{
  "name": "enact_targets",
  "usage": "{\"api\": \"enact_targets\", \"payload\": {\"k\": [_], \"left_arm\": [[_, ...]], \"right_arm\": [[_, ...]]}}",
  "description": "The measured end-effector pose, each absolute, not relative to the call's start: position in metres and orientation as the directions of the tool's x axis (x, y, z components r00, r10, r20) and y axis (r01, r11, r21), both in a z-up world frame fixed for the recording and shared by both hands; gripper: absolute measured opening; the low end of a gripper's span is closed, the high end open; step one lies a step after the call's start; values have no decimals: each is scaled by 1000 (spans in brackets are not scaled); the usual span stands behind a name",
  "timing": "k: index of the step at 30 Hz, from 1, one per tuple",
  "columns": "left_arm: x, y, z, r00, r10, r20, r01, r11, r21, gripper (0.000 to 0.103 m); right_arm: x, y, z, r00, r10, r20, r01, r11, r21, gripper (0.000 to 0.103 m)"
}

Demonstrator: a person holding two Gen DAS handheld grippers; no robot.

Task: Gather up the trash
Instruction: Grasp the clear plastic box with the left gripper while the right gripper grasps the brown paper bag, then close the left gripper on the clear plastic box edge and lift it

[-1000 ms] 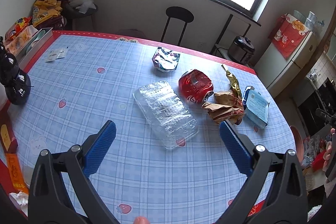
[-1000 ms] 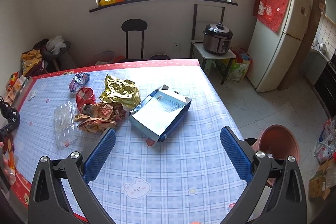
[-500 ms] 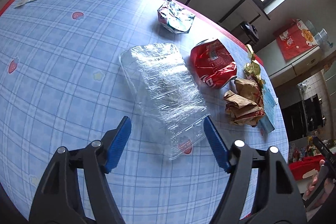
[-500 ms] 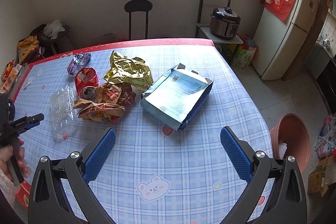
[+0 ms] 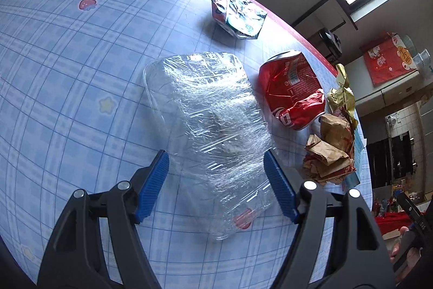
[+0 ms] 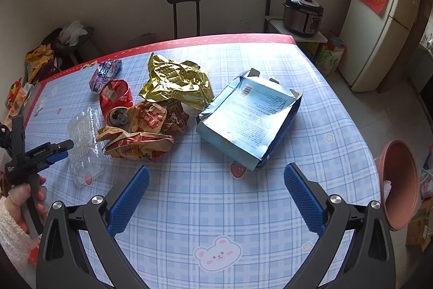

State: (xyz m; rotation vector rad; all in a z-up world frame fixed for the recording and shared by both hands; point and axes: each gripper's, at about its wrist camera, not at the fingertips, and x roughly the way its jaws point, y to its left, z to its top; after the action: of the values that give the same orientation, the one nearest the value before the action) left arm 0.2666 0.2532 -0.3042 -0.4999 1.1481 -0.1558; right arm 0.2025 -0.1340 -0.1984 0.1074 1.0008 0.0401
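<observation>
A clear plastic clamshell (image 5: 213, 121) lies on the blue checked tablecloth (image 5: 67, 67). My left gripper (image 5: 216, 178) is open, its blue pads on either side of the clamshell's near half, apart from it. Beside it lie a crushed red can (image 5: 292, 91), brown paper wrappers (image 5: 330, 153), a silver foil packet (image 5: 238, 15) and a gold foil bag (image 6: 176, 83). My right gripper (image 6: 216, 197) is open and empty above the tablecloth, short of a flattened light-blue carton (image 6: 249, 121). The left gripper also shows in the right wrist view (image 6: 58, 151).
A terracotta-coloured bin (image 6: 397, 183) stands on the floor off the table's right edge. A black stool (image 6: 185, 10) is behind the table. A fridge (image 6: 384, 26) and a rice cooker (image 6: 303, 15) are at the right. Bags are piled at far left.
My left gripper has dropped and moved forward until its pads flank the clamshell. My right gripper has moved forward and lower toward the blue carton.
</observation>
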Motion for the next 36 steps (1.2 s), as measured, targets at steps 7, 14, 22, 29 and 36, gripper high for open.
{"api": "enact_targets", "payload": {"k": [7,14,22,29,36], "left_arm": [[268,252,-309,411,-365,-836,-131,883,-450,73],[260,256,-312,414,-371,-831,-138,877,-461,74],[257,257,-313,417,-375,-828,-135,875,-464,74],[254,260,-315,428,-399,-811,-134,859,-493,75],[257,262,-314,431,-414,-802,-151,843,-516,75]], "right_arm": [[246,-105,-221,517,185,-836,-19,979,205,98],[292,-64,-259,465,244,-851,-37,966,256,98],[315,-57,-295,392,219,-894,65,962,264,79],[293,-30,-281,422,211,-882,-109,977,181,68],[290,-9,-277,433,201,-879,-165,976,143,67]]}}
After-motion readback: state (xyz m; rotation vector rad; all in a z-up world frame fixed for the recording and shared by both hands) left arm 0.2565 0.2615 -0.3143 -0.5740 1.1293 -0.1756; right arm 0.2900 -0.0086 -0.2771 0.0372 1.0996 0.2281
